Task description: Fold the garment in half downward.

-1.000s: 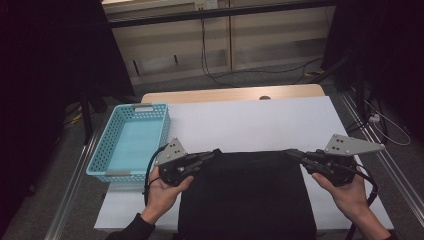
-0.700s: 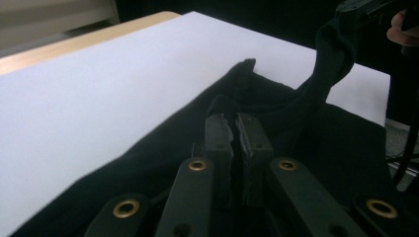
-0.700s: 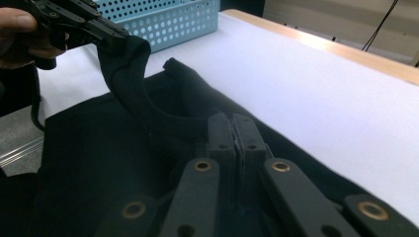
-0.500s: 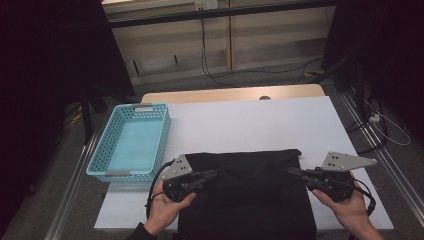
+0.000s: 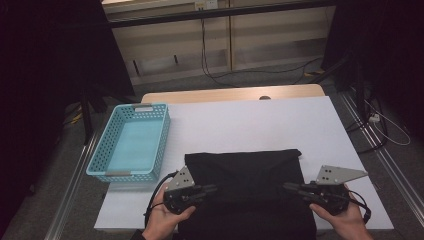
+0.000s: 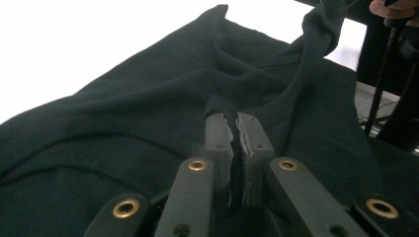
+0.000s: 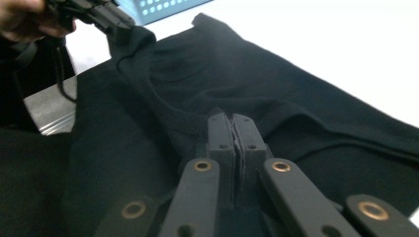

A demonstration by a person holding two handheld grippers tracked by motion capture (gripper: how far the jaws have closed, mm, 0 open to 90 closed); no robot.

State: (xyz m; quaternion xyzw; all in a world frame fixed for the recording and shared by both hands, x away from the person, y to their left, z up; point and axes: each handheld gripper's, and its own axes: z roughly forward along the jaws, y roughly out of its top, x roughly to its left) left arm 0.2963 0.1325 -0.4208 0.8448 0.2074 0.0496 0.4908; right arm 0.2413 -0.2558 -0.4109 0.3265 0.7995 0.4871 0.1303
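High view: black garment [image 5: 247,192] on the white table [image 5: 260,125], stretched between both claws. Left gripper [image 5: 212,189] pinched tight on the cloth's edge; right gripper [image 5: 288,188] likewise clamped on fabric opposite. Blue basket [image 5: 131,142] sits beyond the left gripper, apart from the garment.

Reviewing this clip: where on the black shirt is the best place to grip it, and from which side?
Grip the black shirt at its near side edges, one claw from each side, pointing inward. It lies flat and wide, so only its edges offer a pinchable fold. The left claw and right claw are shut on it there.
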